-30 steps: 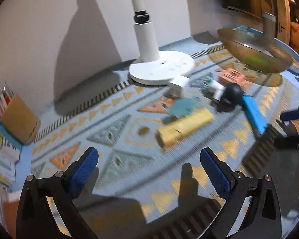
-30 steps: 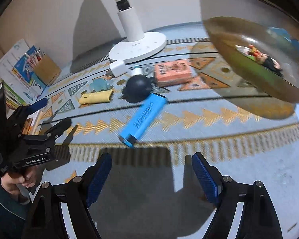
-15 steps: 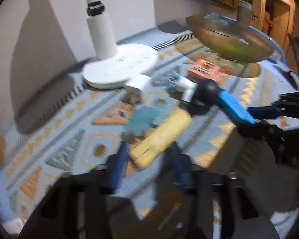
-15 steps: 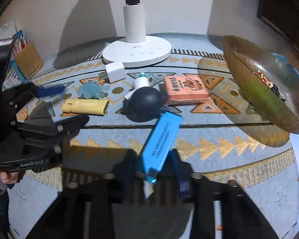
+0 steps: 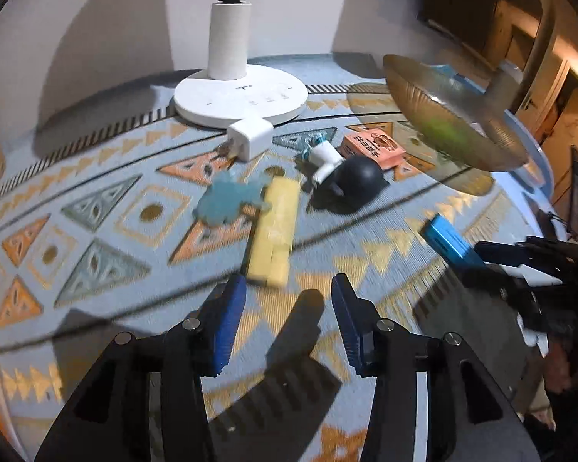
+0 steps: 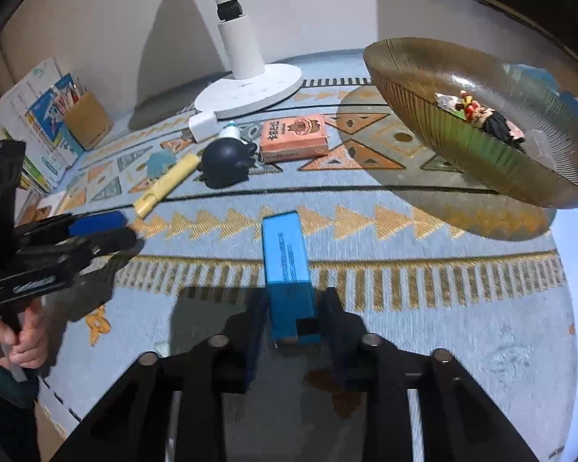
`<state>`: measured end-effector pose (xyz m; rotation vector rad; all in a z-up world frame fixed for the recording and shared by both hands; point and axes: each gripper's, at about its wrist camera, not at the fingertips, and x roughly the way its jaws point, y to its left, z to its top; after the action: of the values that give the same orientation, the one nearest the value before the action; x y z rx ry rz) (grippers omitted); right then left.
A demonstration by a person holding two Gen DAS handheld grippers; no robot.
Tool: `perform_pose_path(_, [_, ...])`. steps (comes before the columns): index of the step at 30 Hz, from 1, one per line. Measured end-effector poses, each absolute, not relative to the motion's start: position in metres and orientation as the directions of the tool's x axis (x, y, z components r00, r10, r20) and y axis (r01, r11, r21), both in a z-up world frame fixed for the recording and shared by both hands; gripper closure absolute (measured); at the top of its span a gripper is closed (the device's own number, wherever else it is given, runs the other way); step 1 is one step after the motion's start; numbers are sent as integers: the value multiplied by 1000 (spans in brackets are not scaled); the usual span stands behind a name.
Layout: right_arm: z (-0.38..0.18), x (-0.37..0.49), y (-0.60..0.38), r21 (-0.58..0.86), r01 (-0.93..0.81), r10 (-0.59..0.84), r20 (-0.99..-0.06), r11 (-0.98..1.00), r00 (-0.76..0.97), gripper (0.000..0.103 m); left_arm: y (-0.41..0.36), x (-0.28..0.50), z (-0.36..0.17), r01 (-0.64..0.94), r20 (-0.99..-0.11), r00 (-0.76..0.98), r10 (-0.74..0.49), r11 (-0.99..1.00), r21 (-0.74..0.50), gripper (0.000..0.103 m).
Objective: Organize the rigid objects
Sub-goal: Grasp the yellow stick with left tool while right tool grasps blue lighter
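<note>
My right gripper (image 6: pixel 293 321) is shut on the near end of a blue rectangular box (image 6: pixel 287 265), which lies along the patterned mat; the box also shows in the left wrist view (image 5: pixel 449 241). My left gripper (image 5: pixel 289 308) is partly open and empty, just short of the near end of a yellow bar (image 5: pixel 275 236), also seen in the right wrist view (image 6: pixel 165 184). A glass bowl (image 6: pixel 424 115) on a stand holds small figures (image 6: pixel 481 117) at the right.
On the mat lie a black round object (image 5: pixel 356 181), a white charger (image 5: pixel 250 139), a small white bottle (image 5: pixel 323 158), a pink box (image 6: pixel 293 139) and a teal flat shape (image 5: pixel 225 202). A white lamp base (image 5: pixel 241 98) stands behind. Books (image 6: pixel 42 123) stand at the left.
My right gripper moved forward and closed on the blue box. My left gripper narrowed from wide open and came up to the yellow bar's near end.
</note>
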<state>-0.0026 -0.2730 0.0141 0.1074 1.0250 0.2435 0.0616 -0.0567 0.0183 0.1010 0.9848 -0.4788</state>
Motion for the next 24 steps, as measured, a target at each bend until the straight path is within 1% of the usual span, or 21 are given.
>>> perform_pose_path(1, [14, 0, -271, 191, -153, 243, -830, 970, 501, 47, -63, 68, 17, 425, -828, 461, -319, 899, -109, 59])
perform_pose_path(3, [13, 3, -267, 152, -152, 210, -827, 977, 521, 47, -70, 80, 16, 393, -834, 476, -279, 916, -82, 61])
perform_pose_path(4, [11, 5, -265, 134, -141, 189, -826, 981, 530, 47, -72, 82, 16, 387, -836, 476, -274, 918, -80, 65])
perform_pose_path(5, [11, 6, -265, 121, -128, 171, -824, 984, 541, 49, -74, 83, 17, 386, -835, 480, -269, 919, -74, 71])
perform_pose_path(6, [11, 6, -264, 107, -123, 157, -824, 987, 544, 54, -77, 83, 16, 384, -834, 486, -261, 921, -64, 74])
perform_pose_path(7, [11, 5, -262, 79, -127, 136, -824, 989, 551, 62, -80, 82, 16, 384, -832, 496, -249, 922, -47, 78])
perform_pose_path(8, [11, 3, -260, 67, -136, 133, -820, 988, 556, 66, -82, 80, 16, 384, -829, 507, -236, 923, -28, 81])
perform_pose_path(9, [12, 3, -258, 66, -150, 139, -819, 986, 557, 75, -84, 77, 17, 389, -827, 510, -238, 921, -25, 81])
perform_pose_path(10, [12, 1, -256, 56, -163, 138, -819, 985, 556, 79, -85, 73, 17, 393, -823, 509, -252, 919, -38, 82])
perform_pose_path(12, [13, -3, -253, 51, -178, 143, -820, 983, 554, 79, -85, 63, 18, 398, -822, 494, -281, 914, -73, 82])
perform_pose_path(15, [16, -10, -263, 152, -192, 233, -813, 970, 534, 79, -84, 38, 21, 401, -817, 485, -312, 910, -110, 82])
perform_pose_path(17, [19, -18, -273, 180, -179, 250, -806, 967, 537, 79, -84, 17, 23, 407, -813, 478, -331, 904, -128, 82])
perform_pose_path(21, [21, -27, -292, 178, -135, 223, -817, 975, 532, 79, -92, -9, 22, 430, -830, 453, -327, 895, -118, 81])
perform_pose_path(23, [17, -31, -302, 204, -122, 238, -830, 971, 505, 79, -97, -11, 20, 421, -835, 462, -301, 902, -92, 80])
perform_pose_path(24, [17, -34, -306, 223, -117, 252, -829, 968, 499, 79, -100, -10, 20, 419, -834, 469, -291, 904, -80, 74])
